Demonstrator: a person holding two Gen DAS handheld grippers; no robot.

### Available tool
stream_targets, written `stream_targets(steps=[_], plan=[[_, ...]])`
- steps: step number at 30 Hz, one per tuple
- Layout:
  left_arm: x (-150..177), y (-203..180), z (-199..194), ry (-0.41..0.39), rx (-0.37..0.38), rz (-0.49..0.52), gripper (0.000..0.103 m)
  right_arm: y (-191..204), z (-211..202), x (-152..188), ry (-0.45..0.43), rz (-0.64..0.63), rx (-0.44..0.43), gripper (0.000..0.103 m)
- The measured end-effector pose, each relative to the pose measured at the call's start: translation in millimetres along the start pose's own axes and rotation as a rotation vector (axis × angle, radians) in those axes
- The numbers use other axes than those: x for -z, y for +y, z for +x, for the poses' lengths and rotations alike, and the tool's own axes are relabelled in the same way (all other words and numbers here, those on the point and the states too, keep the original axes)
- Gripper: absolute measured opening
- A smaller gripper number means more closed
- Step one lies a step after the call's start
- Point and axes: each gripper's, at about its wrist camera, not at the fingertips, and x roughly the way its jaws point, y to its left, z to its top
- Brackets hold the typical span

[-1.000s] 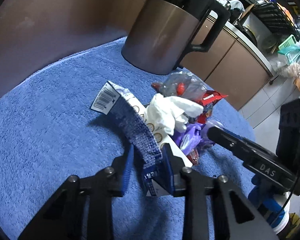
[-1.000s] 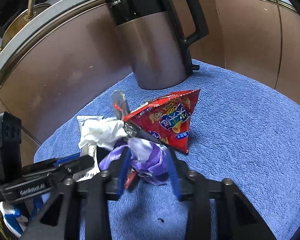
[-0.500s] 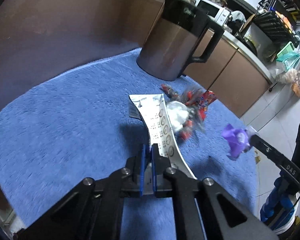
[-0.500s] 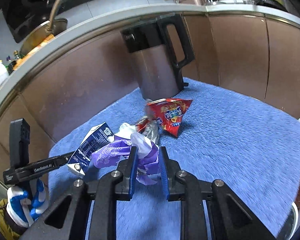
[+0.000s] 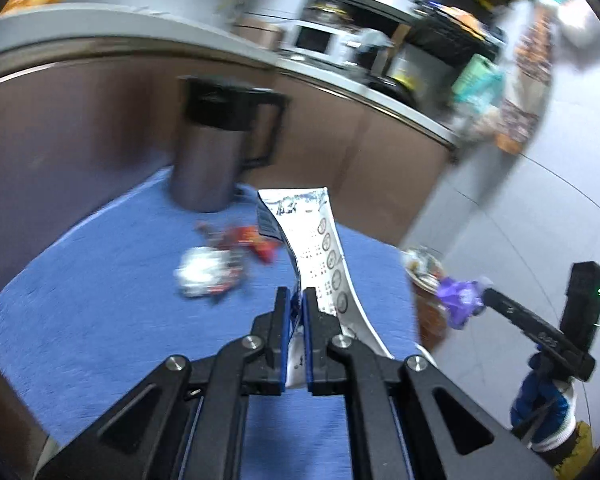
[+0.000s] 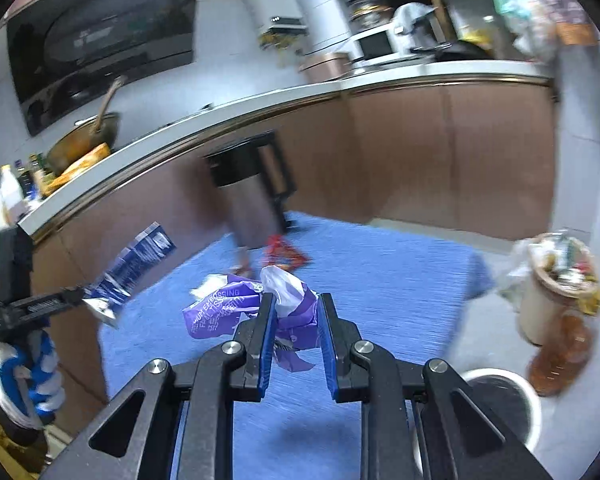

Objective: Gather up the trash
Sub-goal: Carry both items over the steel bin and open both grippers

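Observation:
My left gripper [image 5: 296,300] is shut on a flattened blue and white carton [image 5: 324,248], held upright above the blue towel [image 5: 100,320]. The carton also shows at the left of the right wrist view [image 6: 136,264]. My right gripper [image 6: 296,308] is shut on a crumpled purple tissue wrapper [image 6: 236,308], lifted off the towel; it also shows at the right of the left wrist view [image 5: 460,300]. A red snack bag [image 5: 248,240] and a white crumpled wrapper [image 5: 204,272] lie on the towel.
A steel kettle with a black handle [image 5: 216,148] stands at the towel's far edge. A full trash basket [image 6: 560,280] stands on the floor to the right, with a round dark-rimmed bin [image 6: 500,404] nearer. Brown kitchen cabinets [image 6: 440,160] run behind.
Both grippers have closed on their items and lifted them away from the pile, rising and pulling back. The red bag and white wrapper stay on the towel.

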Motion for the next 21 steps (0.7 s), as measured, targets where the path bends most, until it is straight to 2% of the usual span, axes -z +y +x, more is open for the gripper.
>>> stream_targets(steps=[5,9,14,19,21], plan=[[8.6,-82.2,45.1,0.099,0.142,0.123,0.005,-64.4,-32.9,25.0,0.001,0.082,0.149,0.020],[23.7,-154.6,92.4,0.190,0.228,0.232,0.005,-114.8,-39.9,49.2,0.032,0.150,0.263,0.020],[49.3,-217.6,163.7,0.302,0.248,0.337,0.006,-176.0,-20.5,87.1,0.111,0.274,0.341,0.020],[76.3,-255.1,234.5,0.390,0.236,0.389,0.007,-223.2,1.0,116.8,0.172,0.362,0.378,0.023],[84.2,-262.6,254.8,0.423,0.250,0.383,0.008,-238.3,8.9,124.8,0.192,0.396,0.385,0.032]])
